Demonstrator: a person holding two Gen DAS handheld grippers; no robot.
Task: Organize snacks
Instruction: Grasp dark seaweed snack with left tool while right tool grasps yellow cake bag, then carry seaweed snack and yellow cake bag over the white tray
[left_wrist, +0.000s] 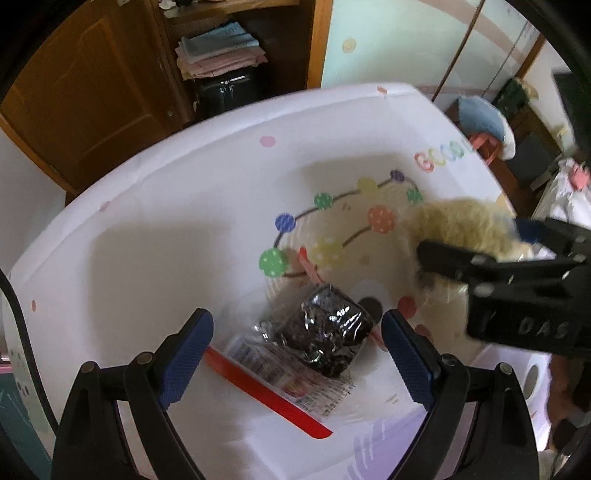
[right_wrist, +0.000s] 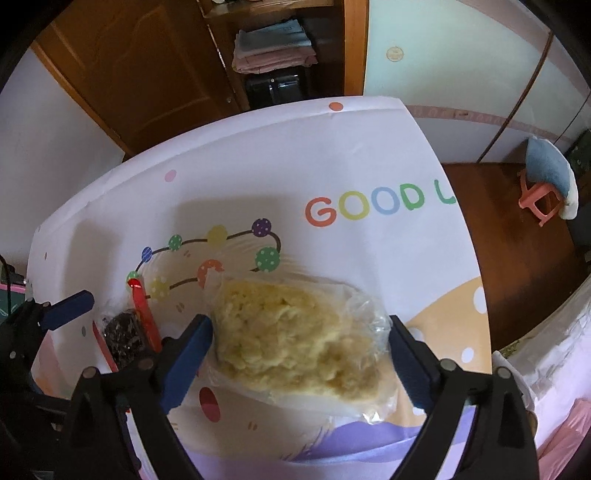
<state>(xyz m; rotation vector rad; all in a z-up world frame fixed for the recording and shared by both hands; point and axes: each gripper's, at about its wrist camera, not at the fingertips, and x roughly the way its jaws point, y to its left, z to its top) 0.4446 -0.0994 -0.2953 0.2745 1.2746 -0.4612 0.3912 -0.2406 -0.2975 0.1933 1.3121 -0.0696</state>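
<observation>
A dark snack block in a clear wrapper with a red strip lies on the white printed tablecloth. My left gripper points down over it, open, with a blue pad on either side and a gap to each. A clear bag of pale yellow snack lies flat to its right. My right gripper straddles that bag, open, its pads close beside the bag's edges. The left wrist view shows the right gripper over the yellow bag. The right wrist view shows one left finger beside the dark snack.
The cloth bears coloured dots and the word GOOD. The table's far edge faces a wooden cabinet with folded cloths. A pink stool with a blue cushion stands on the brown floor to the right.
</observation>
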